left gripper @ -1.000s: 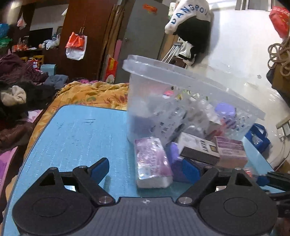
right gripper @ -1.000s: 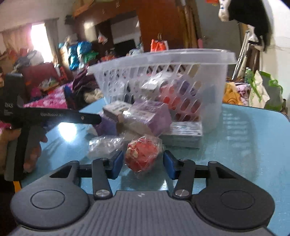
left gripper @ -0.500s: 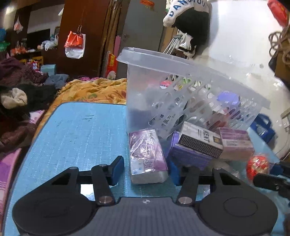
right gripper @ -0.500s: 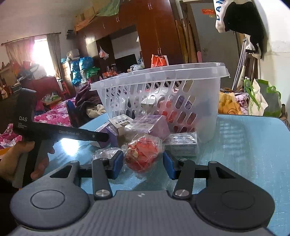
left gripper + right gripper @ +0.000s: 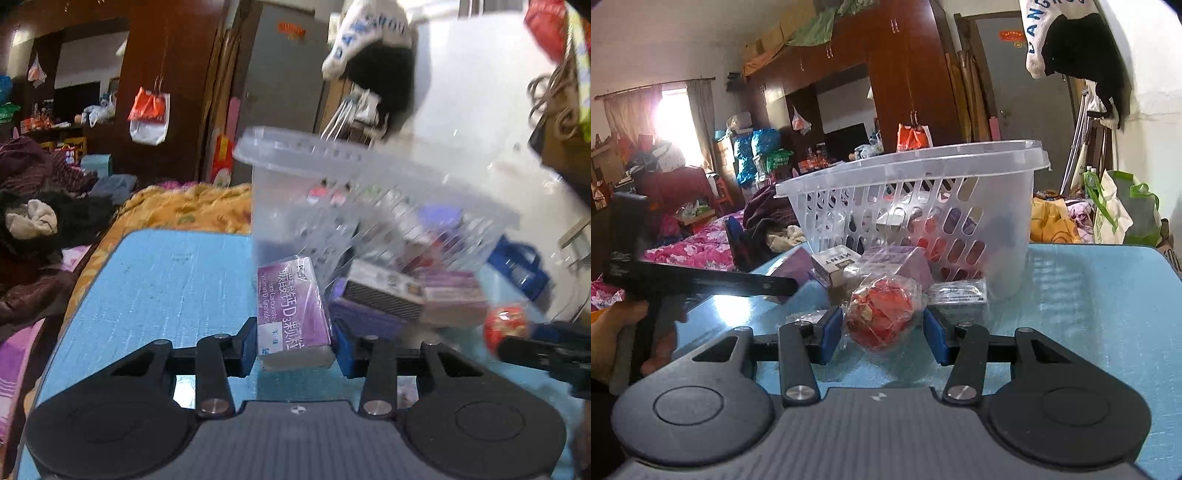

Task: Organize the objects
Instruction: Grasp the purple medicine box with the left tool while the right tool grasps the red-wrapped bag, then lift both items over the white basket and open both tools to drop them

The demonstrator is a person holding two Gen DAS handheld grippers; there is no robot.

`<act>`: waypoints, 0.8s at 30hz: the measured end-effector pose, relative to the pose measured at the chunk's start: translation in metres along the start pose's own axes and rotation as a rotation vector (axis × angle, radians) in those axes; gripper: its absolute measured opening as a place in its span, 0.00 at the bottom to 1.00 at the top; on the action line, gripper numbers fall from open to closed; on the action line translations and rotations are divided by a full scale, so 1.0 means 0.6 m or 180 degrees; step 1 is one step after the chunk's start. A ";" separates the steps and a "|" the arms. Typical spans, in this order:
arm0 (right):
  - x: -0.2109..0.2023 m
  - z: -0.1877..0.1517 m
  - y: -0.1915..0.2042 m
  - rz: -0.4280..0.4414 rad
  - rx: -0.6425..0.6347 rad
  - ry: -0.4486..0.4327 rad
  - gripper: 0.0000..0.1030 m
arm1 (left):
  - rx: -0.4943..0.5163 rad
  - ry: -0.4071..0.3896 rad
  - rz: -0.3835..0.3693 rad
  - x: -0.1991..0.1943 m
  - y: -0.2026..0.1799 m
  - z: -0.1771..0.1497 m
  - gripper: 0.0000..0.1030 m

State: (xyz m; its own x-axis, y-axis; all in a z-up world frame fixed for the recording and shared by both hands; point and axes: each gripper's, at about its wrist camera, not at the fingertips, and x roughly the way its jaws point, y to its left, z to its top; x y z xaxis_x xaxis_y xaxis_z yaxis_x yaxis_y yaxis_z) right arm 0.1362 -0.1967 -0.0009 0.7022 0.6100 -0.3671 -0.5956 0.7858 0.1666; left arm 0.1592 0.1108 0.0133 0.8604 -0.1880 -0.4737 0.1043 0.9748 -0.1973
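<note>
Straddling the purple box (image 5: 291,306), your left tongs (image 5: 294,347) pinch it for basket (image 5: 923,206) loading; your right tongs (image 5: 882,334) bracket the red wrapped ball (image 5: 882,314), slightly apart.

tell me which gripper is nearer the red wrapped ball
Right. The right gripper has the red wrapped ball between its jaws; the left gripper straddles the purple box, off to one side.

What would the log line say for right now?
left gripper: around purple box | right gripper: around red wrapped ball | basket: behind
</note>
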 end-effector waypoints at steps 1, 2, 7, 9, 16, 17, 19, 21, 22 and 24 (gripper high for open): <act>-0.001 0.000 0.000 -0.0009 0.0001 -0.0016 0.50 | -0.0002 -0.0050 -0.0038 -0.011 -0.001 -0.003 0.45; -0.002 0.000 0.001 -0.0016 0.0000 -0.0034 0.50 | -0.0015 -0.0083 -0.0075 -0.016 -0.001 -0.005 0.45; -0.010 -0.001 0.002 -0.0103 0.0001 -0.0145 0.50 | -0.0052 -0.0285 -0.0272 -0.049 -0.009 -0.016 0.45; -0.014 -0.001 0.004 -0.0179 -0.0004 -0.0209 0.50 | -0.0036 -0.0355 -0.0296 -0.059 -0.018 -0.021 0.45; -0.026 -0.002 0.007 -0.0165 -0.0043 -0.0325 0.50 | 0.0029 -0.0522 -0.0414 -0.083 -0.035 -0.035 0.45; -0.031 -0.003 0.007 -0.0124 -0.0035 -0.0344 0.50 | 0.0039 -0.0533 -0.0426 -0.085 -0.036 -0.036 0.45; -0.042 -0.005 0.004 -0.0054 0.0003 -0.0390 0.50 | 0.0045 -0.0554 -0.0457 -0.090 -0.037 -0.037 0.45; -0.054 -0.008 0.003 -0.0018 0.0020 -0.0453 0.50 | 0.0041 -0.0589 -0.0476 -0.097 -0.038 -0.040 0.45; -0.060 -0.010 0.005 -0.0029 0.0011 -0.0478 0.50 | 0.0028 -0.0614 -0.0492 -0.100 -0.041 -0.040 0.45; -0.067 -0.010 0.009 -0.0050 -0.0017 -0.0503 0.50 | 0.0022 -0.0677 -0.0533 -0.107 -0.045 -0.041 0.45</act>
State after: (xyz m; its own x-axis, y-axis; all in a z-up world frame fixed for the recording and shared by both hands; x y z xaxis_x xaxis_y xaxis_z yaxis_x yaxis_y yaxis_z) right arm 0.1023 -0.2176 0.0092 0.7639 0.6063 -0.2210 -0.5858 0.7952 0.1569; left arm 0.0890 0.0938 0.0279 0.9163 -0.3178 -0.2438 0.2567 0.9332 -0.2516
